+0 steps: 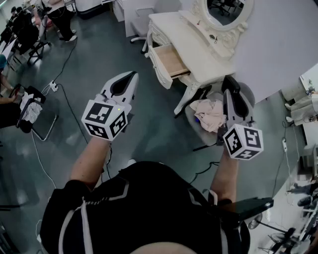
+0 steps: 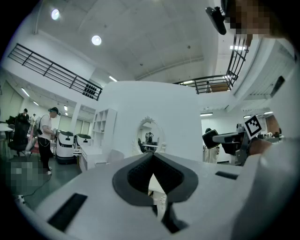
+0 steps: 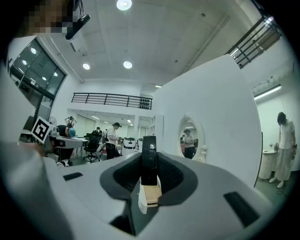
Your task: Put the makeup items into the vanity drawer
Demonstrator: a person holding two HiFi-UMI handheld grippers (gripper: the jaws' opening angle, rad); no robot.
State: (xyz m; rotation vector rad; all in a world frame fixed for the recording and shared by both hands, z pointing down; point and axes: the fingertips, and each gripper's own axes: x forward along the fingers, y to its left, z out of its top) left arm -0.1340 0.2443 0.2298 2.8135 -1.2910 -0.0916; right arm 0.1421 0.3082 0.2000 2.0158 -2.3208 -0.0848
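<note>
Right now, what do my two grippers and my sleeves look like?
The left gripper and the right gripper are both white shells that taper to a point, with dark grey padded linings inside the jaws. Each carries a white cube printed with black square markers: the left cube and the right cube. You wear a black short-sleeved top with thin white stripes.

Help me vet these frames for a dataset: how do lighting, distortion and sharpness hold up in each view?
Head view: even light, fairly sharp, edges bowed; the white vanity is bright but keeps its detail. Left gripper view: strong fisheye, black corners, a ceiling lamp flares. Right gripper view: same fisheye, top lamp blown out, black item in the jaws slightly soft.
</note>
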